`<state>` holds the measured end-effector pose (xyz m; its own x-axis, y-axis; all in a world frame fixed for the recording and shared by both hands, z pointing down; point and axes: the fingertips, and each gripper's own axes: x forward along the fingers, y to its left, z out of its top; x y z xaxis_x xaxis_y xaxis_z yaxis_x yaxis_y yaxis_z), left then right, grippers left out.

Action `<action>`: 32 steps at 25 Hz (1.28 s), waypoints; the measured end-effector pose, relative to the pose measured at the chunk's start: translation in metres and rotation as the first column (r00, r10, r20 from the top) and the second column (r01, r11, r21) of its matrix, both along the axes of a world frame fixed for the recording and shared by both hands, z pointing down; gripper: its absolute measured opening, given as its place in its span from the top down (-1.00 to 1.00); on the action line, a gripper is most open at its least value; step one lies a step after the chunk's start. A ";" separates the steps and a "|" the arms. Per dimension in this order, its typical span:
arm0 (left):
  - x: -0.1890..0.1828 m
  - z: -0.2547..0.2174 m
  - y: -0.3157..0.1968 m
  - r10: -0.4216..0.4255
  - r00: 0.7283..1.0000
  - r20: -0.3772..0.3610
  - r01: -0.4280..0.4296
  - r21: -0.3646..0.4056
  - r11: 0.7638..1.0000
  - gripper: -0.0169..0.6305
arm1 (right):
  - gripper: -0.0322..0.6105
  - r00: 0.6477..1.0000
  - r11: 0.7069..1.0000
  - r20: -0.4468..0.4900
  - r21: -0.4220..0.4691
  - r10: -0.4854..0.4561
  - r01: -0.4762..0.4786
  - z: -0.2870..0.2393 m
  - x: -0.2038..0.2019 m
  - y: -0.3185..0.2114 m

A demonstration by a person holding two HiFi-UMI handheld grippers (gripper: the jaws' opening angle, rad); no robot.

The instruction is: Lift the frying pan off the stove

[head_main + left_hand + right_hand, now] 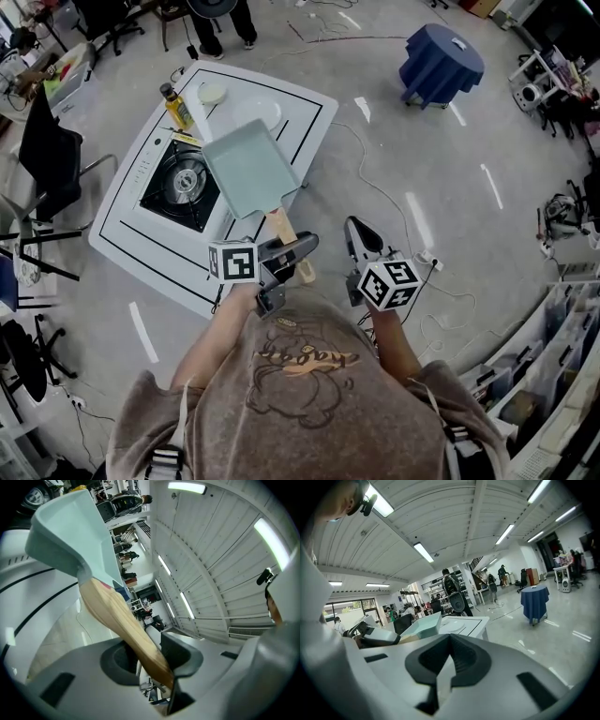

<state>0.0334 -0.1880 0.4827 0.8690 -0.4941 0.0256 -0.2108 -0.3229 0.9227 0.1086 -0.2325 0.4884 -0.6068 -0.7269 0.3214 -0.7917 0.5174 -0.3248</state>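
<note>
A square pale-teal frying pan point(248, 169) hangs in the air above the right edge of the black gas stove point(178, 185), whose burner is bare. My left gripper point(300, 251) is shut on the pan's wooden handle point(284, 232). In the left gripper view the handle point(122, 620) runs between the jaws of that gripper point(157, 660) up to the pan point(70, 531). My right gripper point(361, 242) is held to the right of the handle, off the table, shut on nothing. The right gripper view shows its jaws point(449, 656) closed, with the pan point(424, 623) beyond them to the left.
The stove sits on a white table point(314, 108) with black outlines. An oil bottle point(175, 105), a small dish point(212, 93) and a white plate point(261, 114) stand behind the stove. A black chair point(47, 150) is at the left, a blue-draped stand point(441, 61) at the far right.
</note>
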 end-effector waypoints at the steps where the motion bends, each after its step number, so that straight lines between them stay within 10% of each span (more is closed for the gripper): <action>1: 0.002 0.001 0.001 0.007 1.000 0.003 -0.007 0.000 1.000 0.52 | 0.90 1.000 1.000 0.000 0.001 0.004 -0.004 0.000 0.001 0.000; 32: 0.012 0.004 0.005 0.061 0.998 -0.016 -0.061 -0.003 0.998 0.51 | 0.90 0.999 1.000 -0.033 0.019 0.007 -0.007 0.002 0.008 0.004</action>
<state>0.0450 -0.1827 0.4867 0.8980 -0.4399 0.0133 -0.1761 -0.3314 0.9269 0.1166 -0.2283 0.4907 -0.5911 -0.7371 0.3275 -0.8054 0.5174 -0.2891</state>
